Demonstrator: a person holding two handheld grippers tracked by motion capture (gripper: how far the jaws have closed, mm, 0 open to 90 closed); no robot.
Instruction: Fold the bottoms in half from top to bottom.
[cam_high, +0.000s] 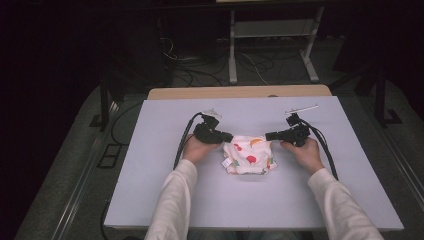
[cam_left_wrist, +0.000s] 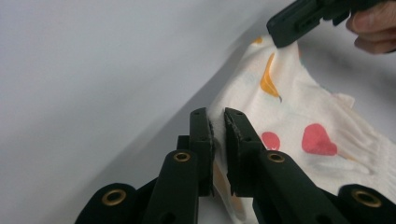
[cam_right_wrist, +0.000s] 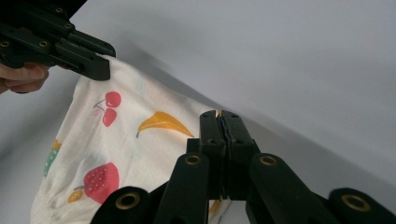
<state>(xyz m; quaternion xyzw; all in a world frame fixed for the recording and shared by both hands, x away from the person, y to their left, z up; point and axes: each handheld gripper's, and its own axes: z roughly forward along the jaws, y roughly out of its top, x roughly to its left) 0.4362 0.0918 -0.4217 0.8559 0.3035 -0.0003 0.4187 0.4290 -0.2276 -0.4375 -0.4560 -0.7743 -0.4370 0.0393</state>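
A small white cloth garment (cam_high: 248, 156) printed with red, orange and green fruit hangs between my two grippers over the middle of the pale table (cam_high: 165, 120). My left gripper (cam_high: 229, 137) is shut on the garment's upper left corner (cam_left_wrist: 218, 122). My right gripper (cam_high: 268, 135) is shut on the upper right corner (cam_right_wrist: 218, 113). In the left gripper view the cloth (cam_left_wrist: 299, 116) stretches away to the right gripper (cam_left_wrist: 285, 32) at the top right. In the right gripper view the cloth (cam_right_wrist: 126, 140) runs to the left gripper (cam_right_wrist: 100, 65) at the upper left. The garment's lower edge rests on the table.
A tan board edge (cam_high: 240, 92) lines the table's far side. Beyond it stand metal frame legs (cam_high: 232, 55) and loose cables (cam_high: 200, 75) on a dark floor. Black cables (cam_high: 182, 142) trail from both grippers across the table.
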